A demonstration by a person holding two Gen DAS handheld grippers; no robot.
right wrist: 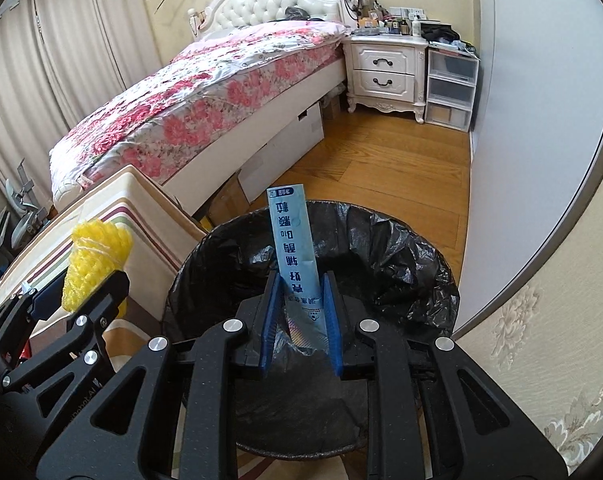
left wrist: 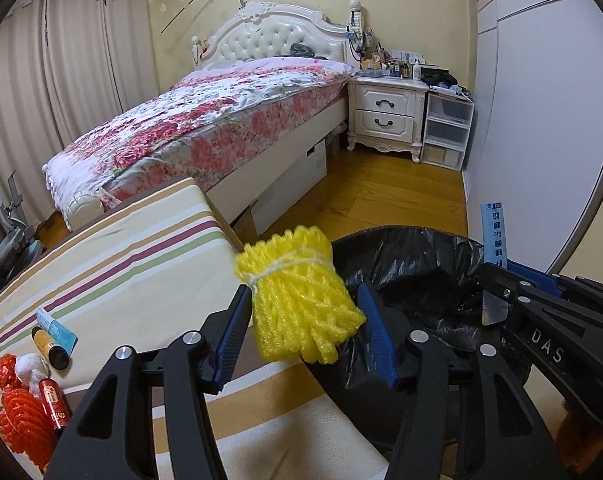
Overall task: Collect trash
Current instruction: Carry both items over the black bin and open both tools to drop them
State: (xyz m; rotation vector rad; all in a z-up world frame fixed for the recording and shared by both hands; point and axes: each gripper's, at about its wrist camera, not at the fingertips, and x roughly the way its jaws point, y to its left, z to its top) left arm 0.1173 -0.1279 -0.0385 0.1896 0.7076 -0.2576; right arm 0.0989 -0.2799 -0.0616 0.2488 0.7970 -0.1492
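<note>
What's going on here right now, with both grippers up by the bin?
A person is clearing trash with two handheld grippers. The left gripper holds a yellow foam net bundle beside the rim of the black-lined trash bin. The right gripper holds a light blue wrapper upright over the bin's opening. Neither is dropped yet. A small battery, red foam netting and other bits remain on the striped cloth.

Yellow foam net (left wrist: 301, 300), glossy black plastic liner (right wrist: 401, 248), wood floor (right wrist: 381, 160)
</note>
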